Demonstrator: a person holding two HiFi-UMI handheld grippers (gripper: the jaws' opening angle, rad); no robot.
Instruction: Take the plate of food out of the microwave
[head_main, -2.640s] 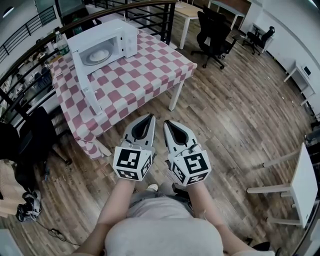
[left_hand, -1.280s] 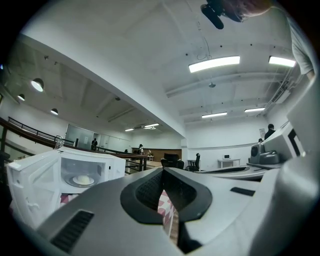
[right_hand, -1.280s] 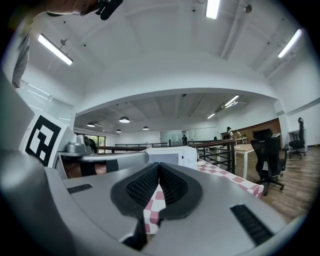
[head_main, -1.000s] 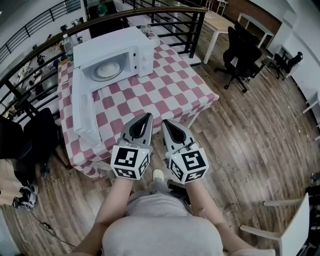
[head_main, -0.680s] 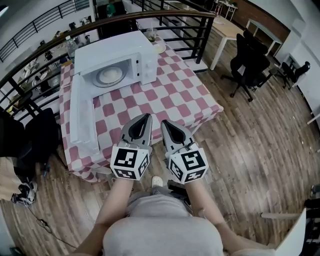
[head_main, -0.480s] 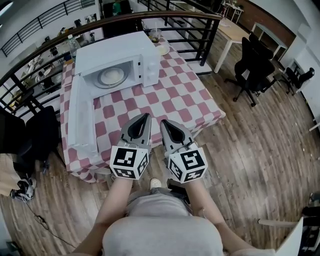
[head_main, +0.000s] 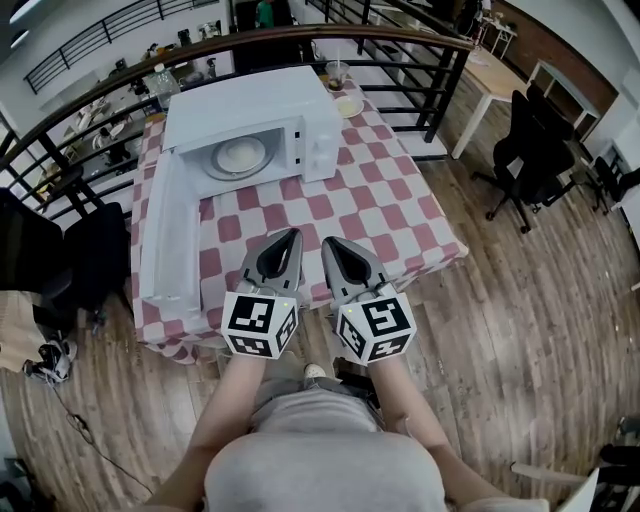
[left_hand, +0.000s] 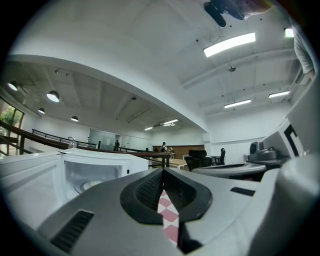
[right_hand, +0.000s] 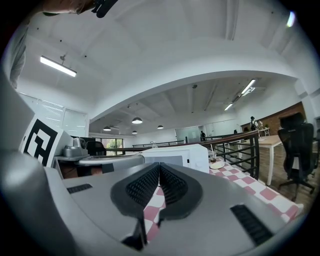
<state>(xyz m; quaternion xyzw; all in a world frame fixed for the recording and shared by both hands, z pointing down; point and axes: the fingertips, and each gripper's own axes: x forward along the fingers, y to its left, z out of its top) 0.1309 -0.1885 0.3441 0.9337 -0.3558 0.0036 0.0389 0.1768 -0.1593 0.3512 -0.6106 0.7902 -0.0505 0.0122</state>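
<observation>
Plate of food (head_main: 241, 156) sitting inside microwave (head_main: 262, 100), door (head_main: 165, 235) hanging open for access. Left gripper (head_main: 292, 234) and right gripper (head_main: 327, 243), 2 side by side, both closed and empty, hovering over near edge of table (head_main: 385, 215), well apart from plate; likely readying approach.

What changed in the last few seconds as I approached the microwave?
You have walked up to the table: the left gripper and right gripper, earlier short of it, now reach over its checked edge, and the microwave is nearer. Nothing was taken hold of. Unchanged: both grippers shut and empty, side by side; door open; plate inside.
</observation>
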